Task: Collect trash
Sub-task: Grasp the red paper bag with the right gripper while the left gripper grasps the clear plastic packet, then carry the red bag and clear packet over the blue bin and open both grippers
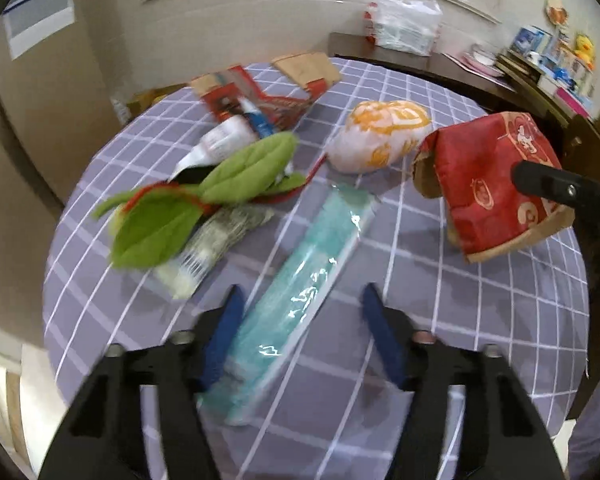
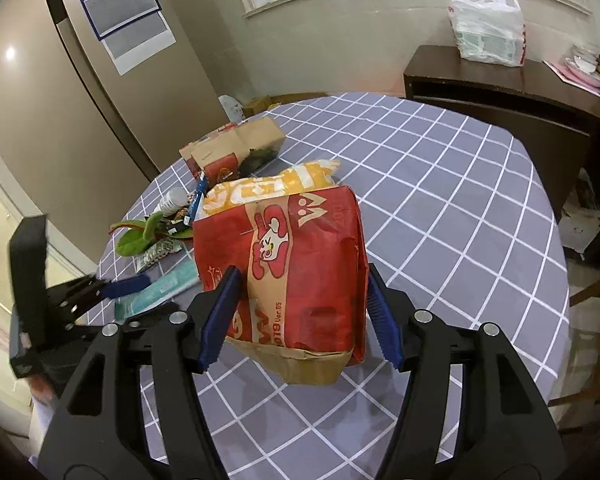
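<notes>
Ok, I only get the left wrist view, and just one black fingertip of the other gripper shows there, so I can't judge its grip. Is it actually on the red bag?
Observer: Yes. In the right wrist view the right gripper has the red bag between its blue pads, one pressed on each side.
Operator: Anything hidden behind the bag?
Observer: The orange and white wrapper lies just behind it. I cannot tell whether they touch.
Operator: How does my gripper look from there?
Observer: The left gripper shows one blue finger lying over the teal packet.
</notes>
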Demonstrator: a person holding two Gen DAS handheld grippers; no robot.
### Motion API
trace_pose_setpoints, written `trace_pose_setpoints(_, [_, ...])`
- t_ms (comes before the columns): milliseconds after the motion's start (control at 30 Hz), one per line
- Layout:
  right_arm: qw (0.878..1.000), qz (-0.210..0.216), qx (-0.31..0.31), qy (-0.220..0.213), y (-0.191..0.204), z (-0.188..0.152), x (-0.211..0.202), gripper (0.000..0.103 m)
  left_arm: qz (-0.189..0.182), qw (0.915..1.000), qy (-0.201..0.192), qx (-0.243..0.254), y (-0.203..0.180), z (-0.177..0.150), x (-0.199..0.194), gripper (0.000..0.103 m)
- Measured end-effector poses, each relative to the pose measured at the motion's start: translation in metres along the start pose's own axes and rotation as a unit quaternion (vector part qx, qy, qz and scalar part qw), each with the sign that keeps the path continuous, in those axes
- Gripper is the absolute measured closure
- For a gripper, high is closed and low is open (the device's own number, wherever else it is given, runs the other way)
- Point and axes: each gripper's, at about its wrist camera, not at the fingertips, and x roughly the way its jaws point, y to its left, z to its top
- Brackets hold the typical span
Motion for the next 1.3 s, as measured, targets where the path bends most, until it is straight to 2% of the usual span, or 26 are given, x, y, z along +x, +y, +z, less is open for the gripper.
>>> trace_pose_setpoints(33, [1.000, 0.002, 0.000, 0.003, 0.000, -0.001, 0.002, 0.042, 0.011, 0.9999, -0.003, -0.004, 0.000, -0.002, -0.003, 0.071])
trace_pose_setpoints(100, [1.000, 0.005, 0.000, 0.010, 0.003, -0.004, 0.007, 0.042, 0.014, 0.9997, -0.003, -0.019, 0.002, -0.007, -0.009, 0.075])
trace_pose_setpoints(333, [1.000, 0.014, -0.010, 0.013, 0.014, -0.012, 0.009, 0.042, 0.017, 0.9989, -0.013, -0.041, 0.000, -0.031, -0.028, 0.076])
trace_pose_setpoints(667, [0.999, 0.029, -0.036, 0.009, 0.046, -0.013, 0.003, 0.042, 0.045, 0.9956, -0.032, -0.075, 0.019, -0.055, -0.054, 0.077])
trace_pose_setpoints(1100, [0.992, 0.072, -0.100, 0.026, 0.130, -0.020, 0.018, 0.042, 0.081, 0.9885, -0.047, -0.118, 0.062, -0.090, -0.086, 0.077])
trace_pose_setpoints(1300, [0.986, 0.093, -0.131, 0.040, 0.176, -0.026, 0.029, 0.042, 0.103, 0.9812, -0.050, -0.155, 0.093, -0.110, -0.103, 0.077])
